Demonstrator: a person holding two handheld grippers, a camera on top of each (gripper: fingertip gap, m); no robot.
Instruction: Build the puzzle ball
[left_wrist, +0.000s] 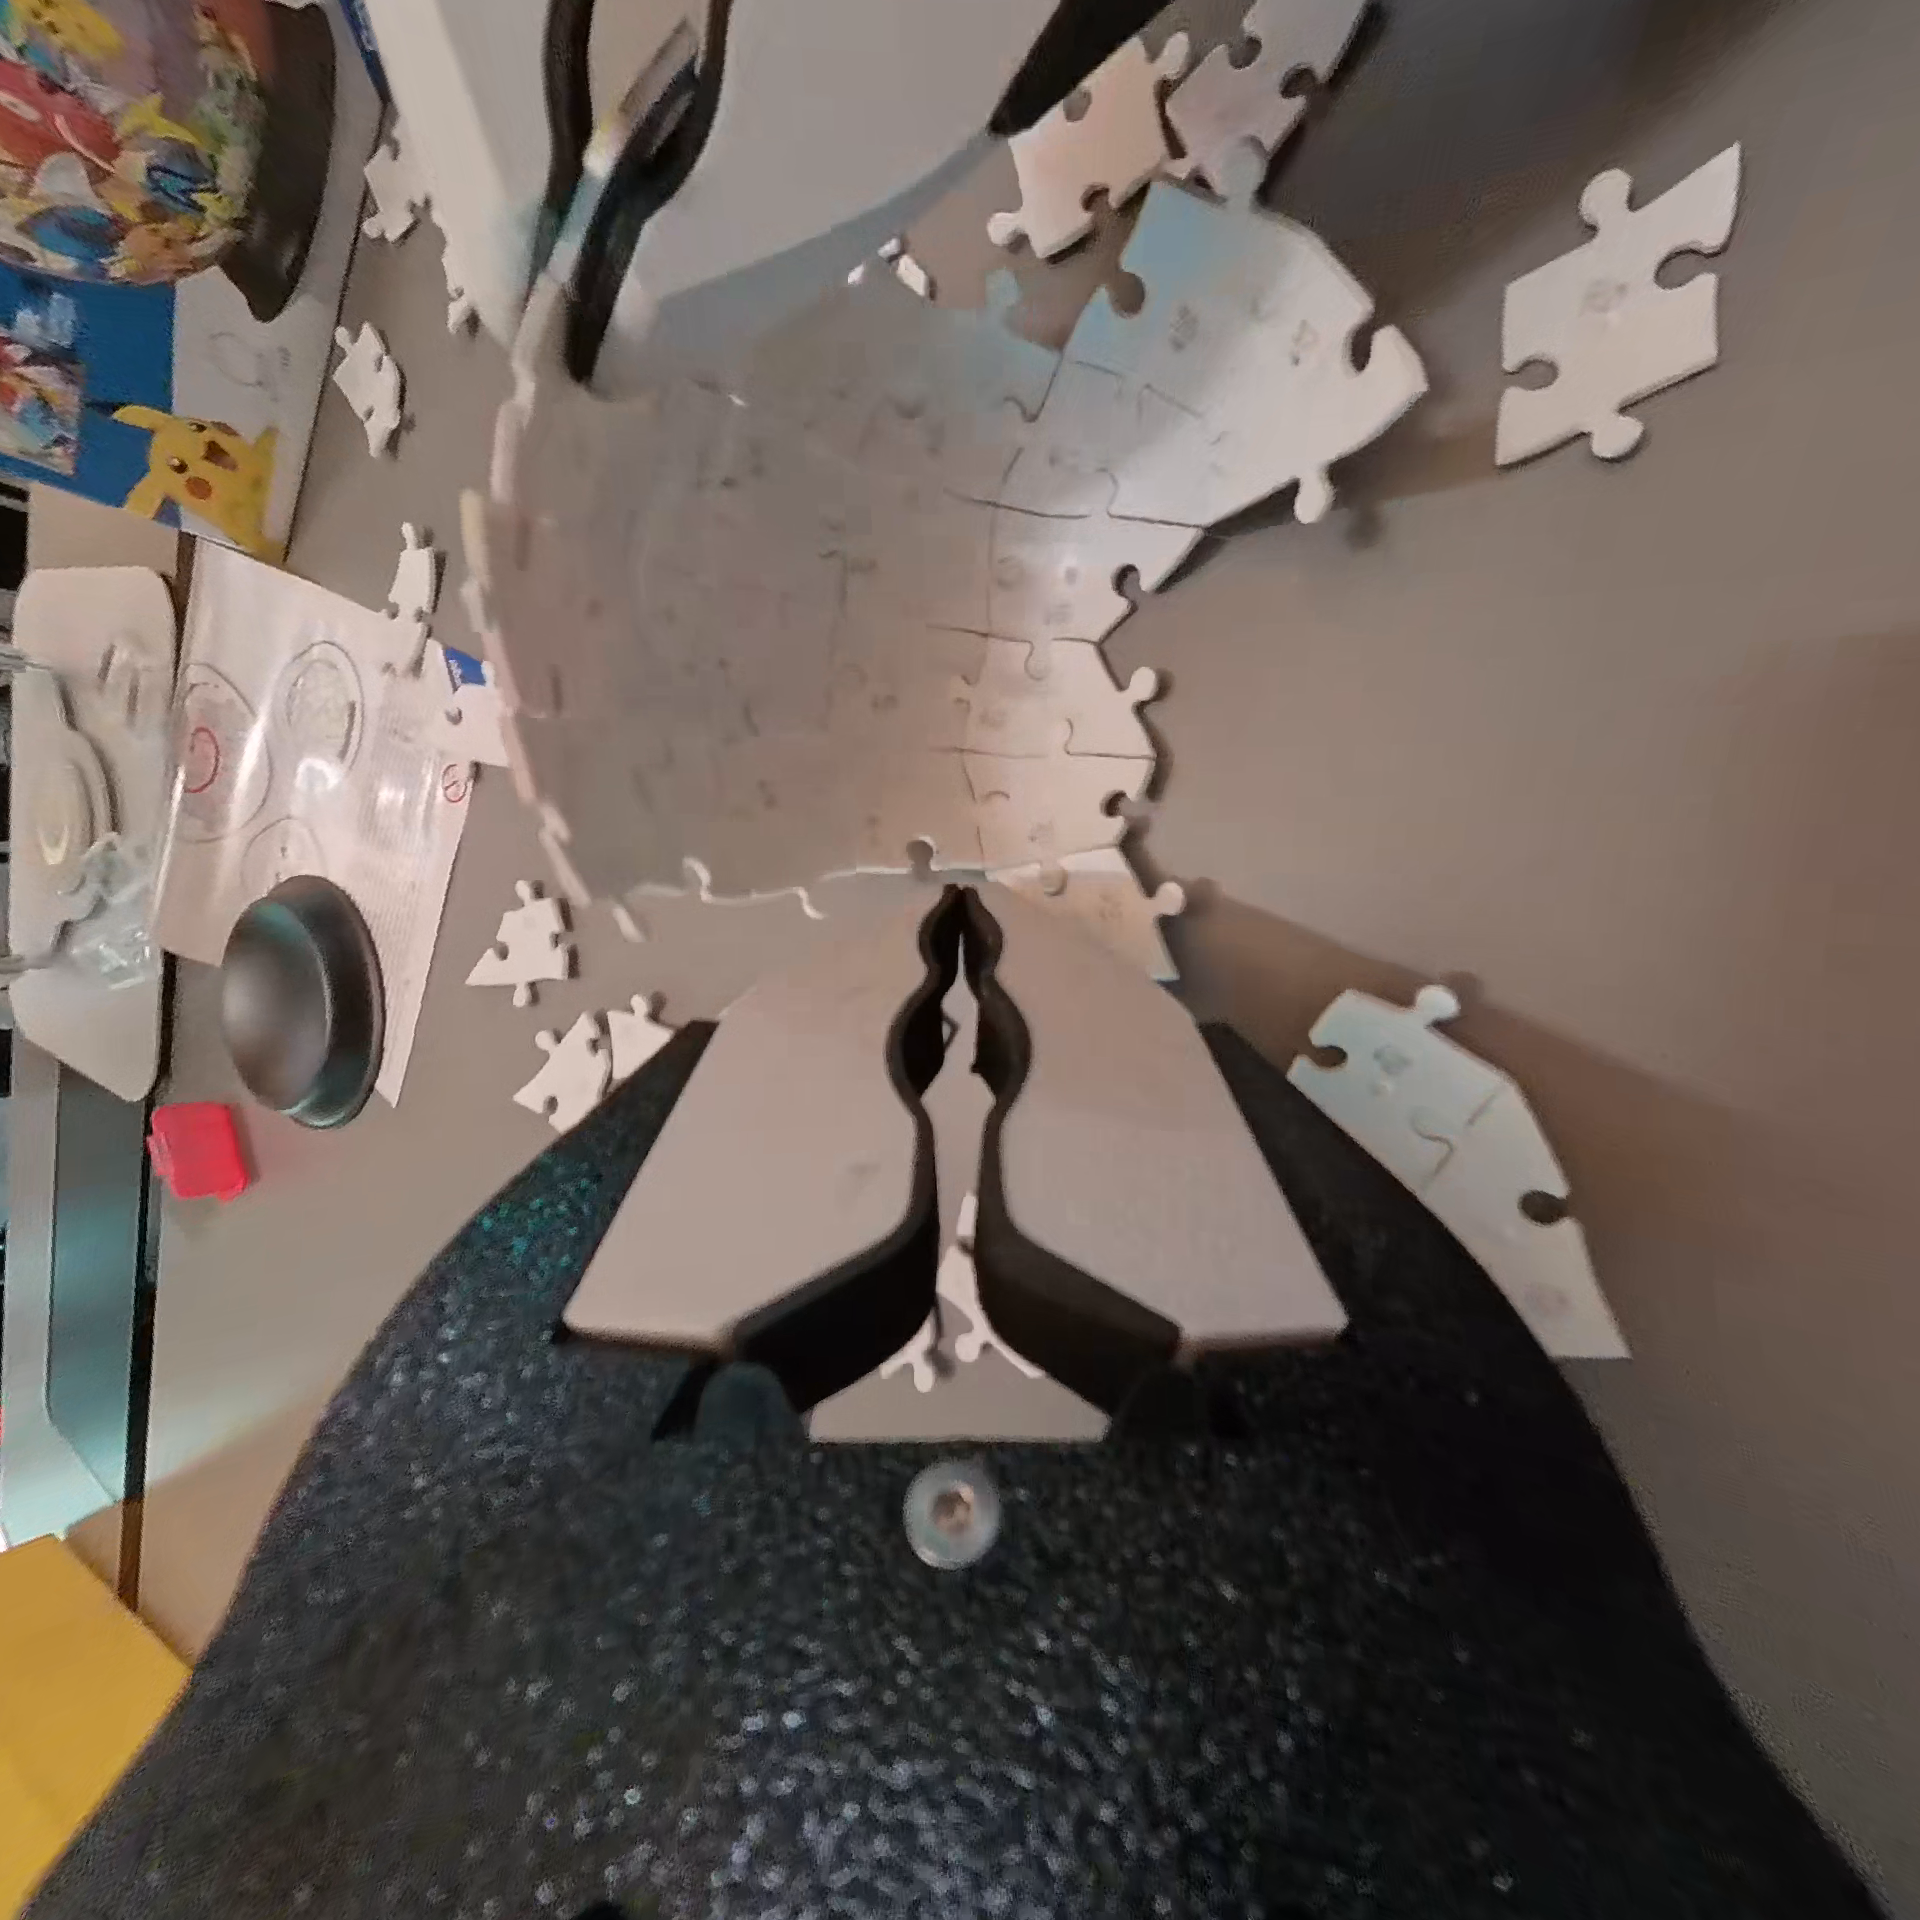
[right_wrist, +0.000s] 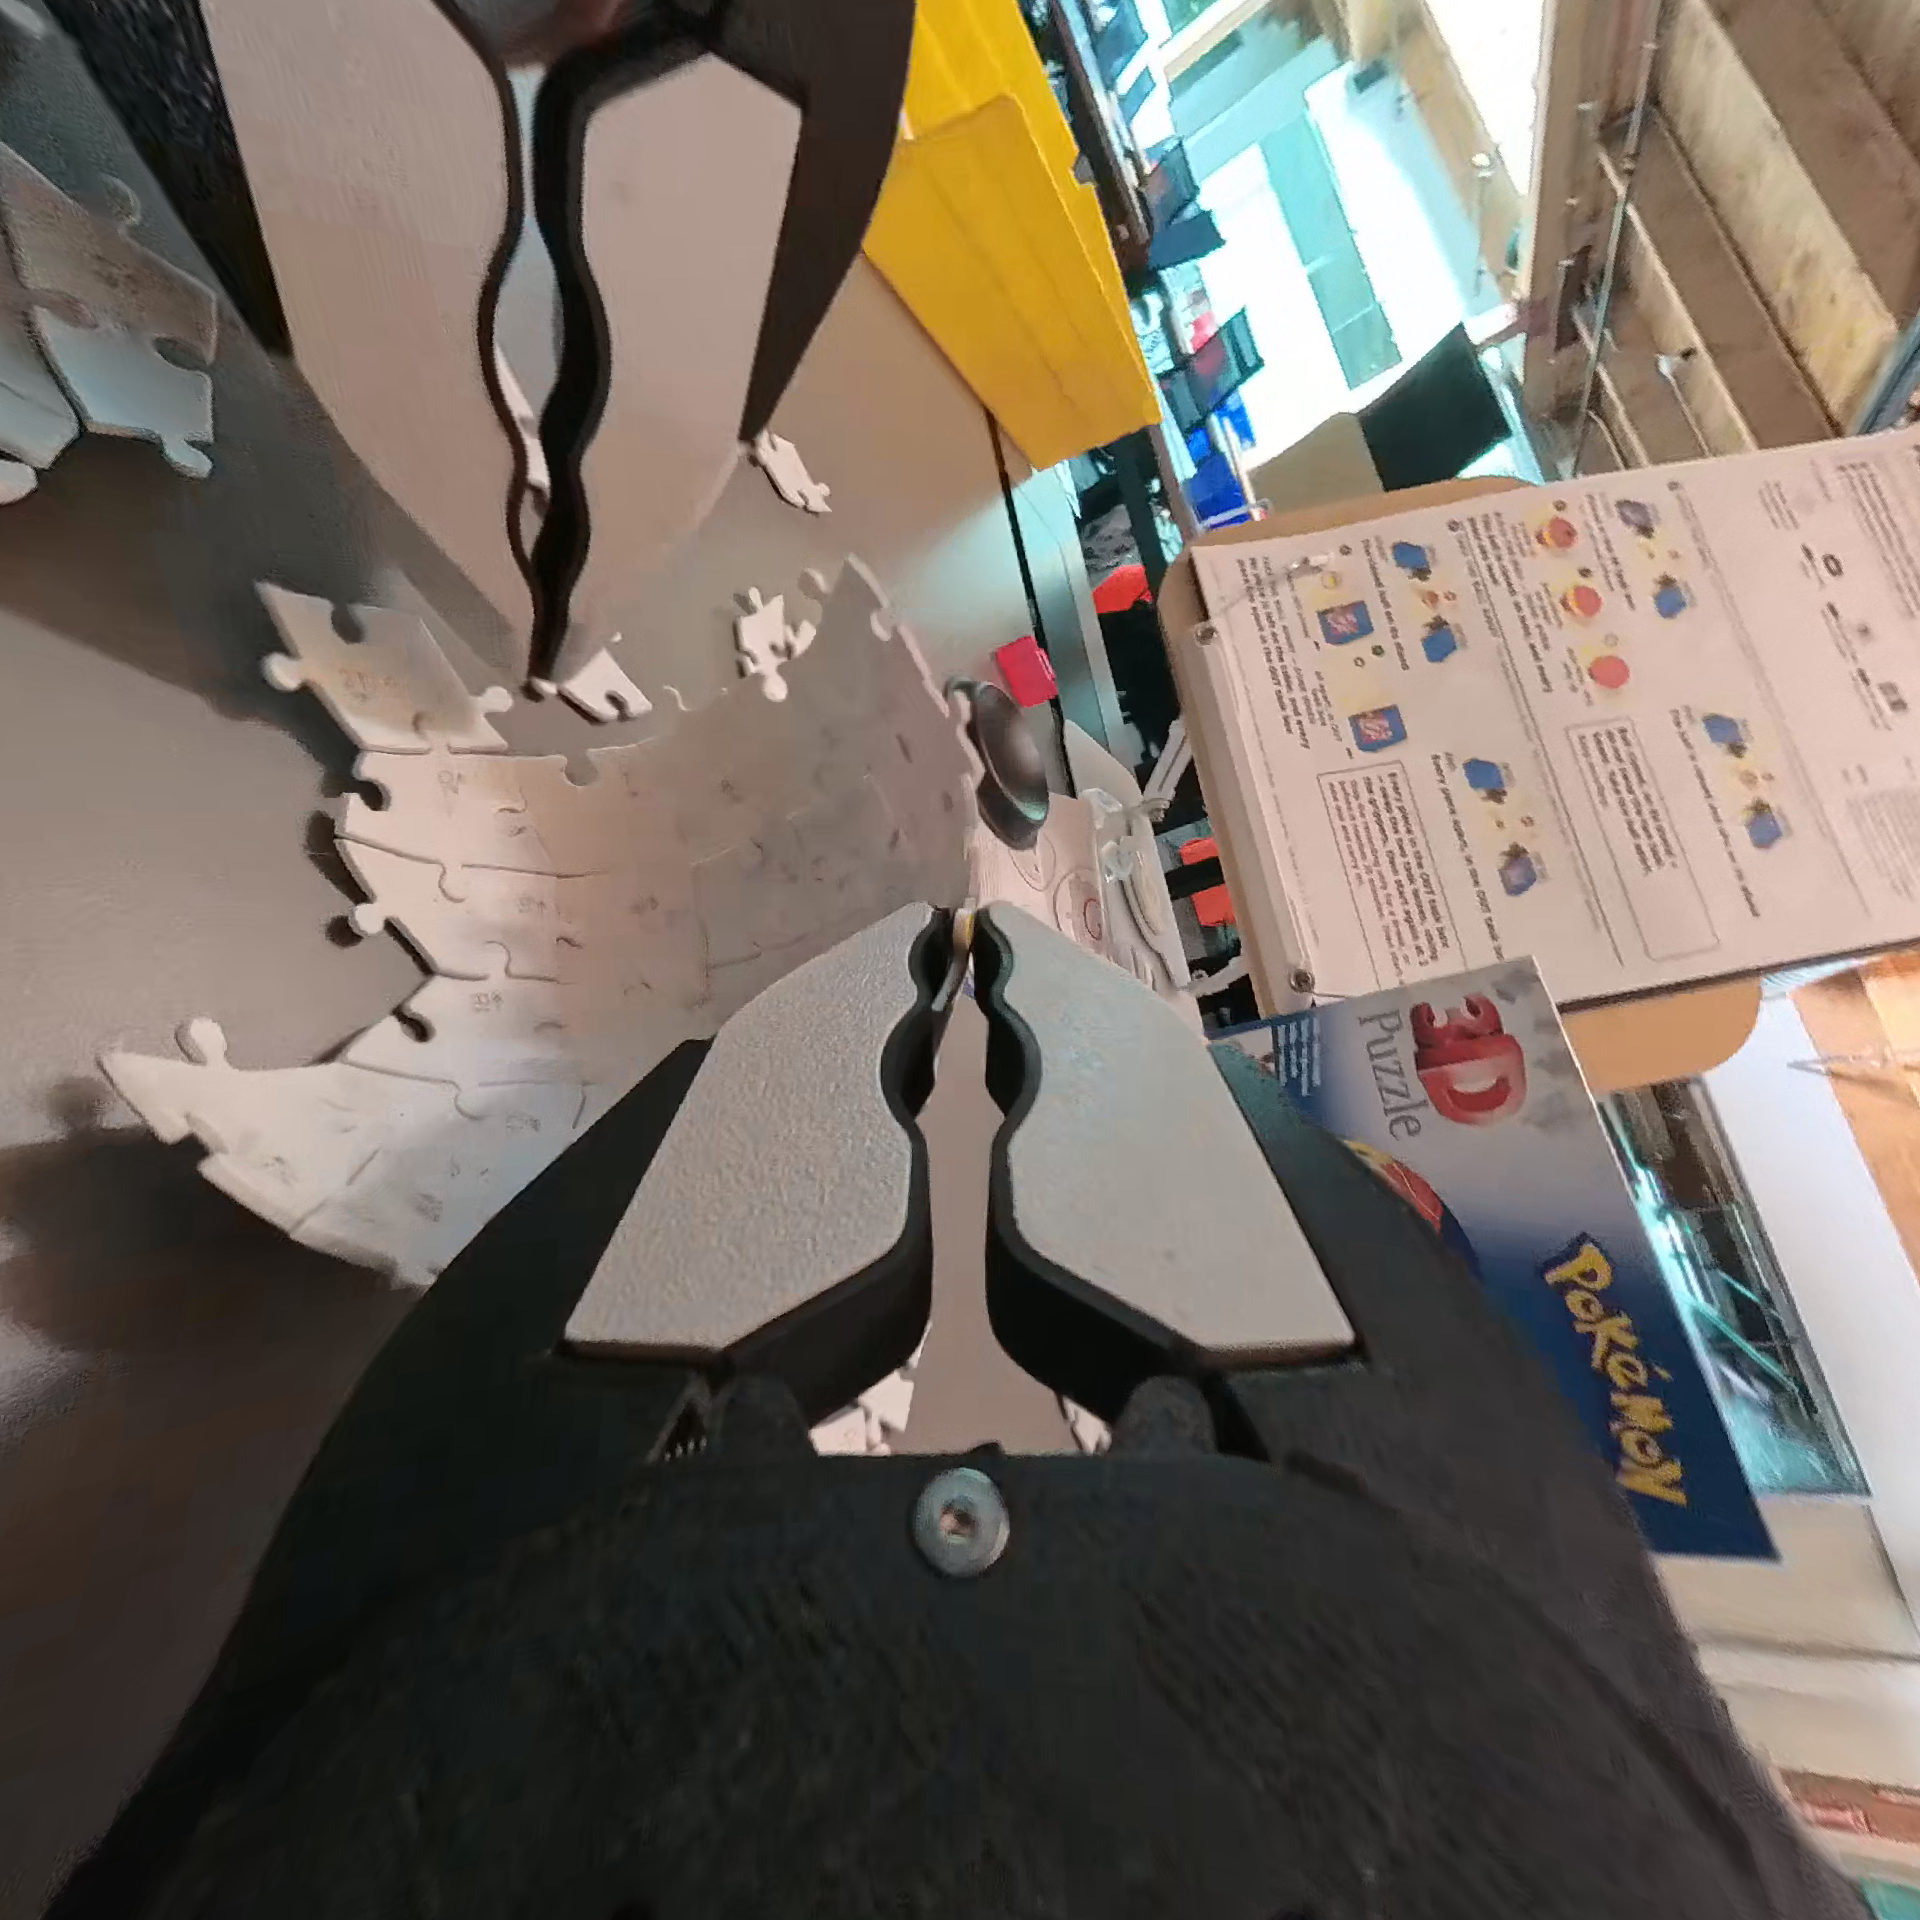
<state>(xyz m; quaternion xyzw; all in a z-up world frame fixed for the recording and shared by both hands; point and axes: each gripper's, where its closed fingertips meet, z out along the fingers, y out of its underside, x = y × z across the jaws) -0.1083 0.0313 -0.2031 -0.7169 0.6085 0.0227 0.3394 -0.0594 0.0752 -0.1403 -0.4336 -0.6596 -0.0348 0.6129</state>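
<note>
Left wrist view: the left gripper (left_wrist: 961, 902) is clenching down on the near rim of the curved puzzle shell (left_wrist: 790, 644), jaws pinched to a sliver, the rim sitting dead at 12 o'clock off the tips. The shell is showing its white inner side, bowl-like, opening toward the cam, its long rim running roughly 9 to 3. The right gripper (left_wrist: 597, 358) is coming in at 11 o'clock on the far rim, blurred.

Right wrist view: the right gripper (right_wrist: 964, 940) is squeezing a thin white edge, prob. the shell's rim or a tab on it; can't tell which. The shell (right_wrist: 644, 862) is spreading out toward 9–10 o'clock from its tips, and the left gripper (right_wrist: 551, 665) is hanging at 11 o'clock on the opposite rim. So both tools are pinching opposite edges, each equally near; the next move, I'd judge, turns on keeping that rim line steady between them.

Counts, approx.: 1 shell; loose white pieces (left_wrist: 1621, 312) on the grey table (left_wrist: 1558, 779), at least 8 in the left view, some blurred; 1 joined strip (left_wrist: 1455, 1164) at 3 o'clock; 1 dark stand ring (left_wrist: 296, 1003); 1 red block (left_wrist: 197, 1151); 1 instruction sheet (left_wrist: 312, 727); 1 puzzle box (right_wrist: 1507, 1226).
</note>
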